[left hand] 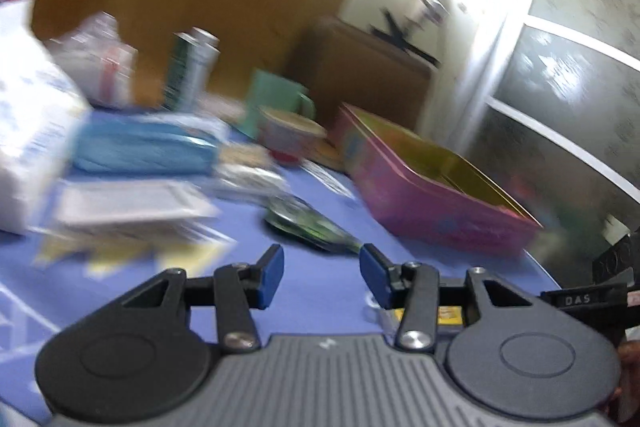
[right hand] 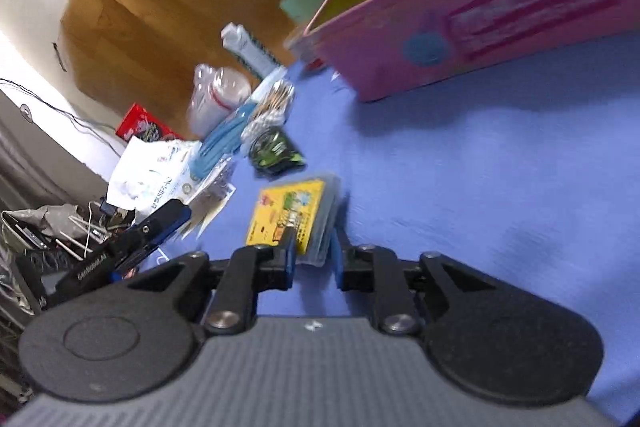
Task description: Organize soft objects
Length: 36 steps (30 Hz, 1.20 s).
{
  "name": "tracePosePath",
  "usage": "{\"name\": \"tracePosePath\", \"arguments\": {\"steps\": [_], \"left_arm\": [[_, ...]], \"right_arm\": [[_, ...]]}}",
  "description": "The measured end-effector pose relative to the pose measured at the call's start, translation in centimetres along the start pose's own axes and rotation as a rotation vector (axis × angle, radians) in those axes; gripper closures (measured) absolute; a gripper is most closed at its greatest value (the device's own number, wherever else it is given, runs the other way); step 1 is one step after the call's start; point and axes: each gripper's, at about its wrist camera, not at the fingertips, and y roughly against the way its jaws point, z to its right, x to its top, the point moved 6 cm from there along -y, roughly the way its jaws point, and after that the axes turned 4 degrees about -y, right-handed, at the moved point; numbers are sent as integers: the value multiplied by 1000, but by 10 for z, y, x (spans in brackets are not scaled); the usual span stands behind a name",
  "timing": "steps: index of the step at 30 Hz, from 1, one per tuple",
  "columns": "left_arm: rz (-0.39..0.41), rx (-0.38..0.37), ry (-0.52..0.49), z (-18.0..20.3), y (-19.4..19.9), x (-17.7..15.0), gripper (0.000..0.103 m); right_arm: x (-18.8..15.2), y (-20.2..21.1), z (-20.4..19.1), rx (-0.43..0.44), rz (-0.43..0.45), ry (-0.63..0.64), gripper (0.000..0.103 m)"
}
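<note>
Between the right gripper's (right hand: 314,259) fingers sits a yellow packet (right hand: 294,217), pinched by its edge; slick plastic could slip short of the pink box (right hand: 460,39). Left gripper (left hand: 322,277) gapes empty.

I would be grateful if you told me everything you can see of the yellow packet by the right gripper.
The yellow packet is a flat pack in clear, glossy wrap with a yellow printed face bearing blurred cartoon figures. It lies on the blue cloth, its near end between the fingers of the right gripper, which look closed on its edges. Nothing else seems to touch it; a dark green pouch lies apart, just beyond.
</note>
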Motion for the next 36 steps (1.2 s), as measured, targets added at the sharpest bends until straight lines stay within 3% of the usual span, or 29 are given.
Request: {"name": "tracePosePath", "arguments": {"steps": [2,4,6,11,13,16,20,26,31,34,36], "left_arm": [[-41,-46,2,15,-10,-4,61],[-94,-107,23,27,-22,-7,61],[-137,-138,40,36,-32,-11,61],[-231,-169,101,42,-54,-19,58],[-230,-161,75,49,-56,-20,58],[-226,-133,51,55,-57,-17,58],[-186,-154,23,70,-61,3,59],[-100,-187,-99,111,-78,51,59],[-72,-221,-170,150,-123,85,59],[-80,-233,-185,166,-158,94,59],[-112,-295,-174,177,-179,95,65]], "right_arm": [[-7,14,-3,-68,65,90,66],[-12,24,-10,-130,127,207,42],[-17,29,-17,-161,155,329,37],[-28,15,-22,-173,118,535,37],[-31,1,-24,-202,100,598,36],[-32,-11,-25,-284,139,689,43],[-24,-6,-18,-283,165,653,50],[7,27,-21,-314,346,632,51],[56,52,-23,-377,517,666,50],[85,57,-9,-414,559,647,50],[101,54,6,-445,566,626,55]]}}
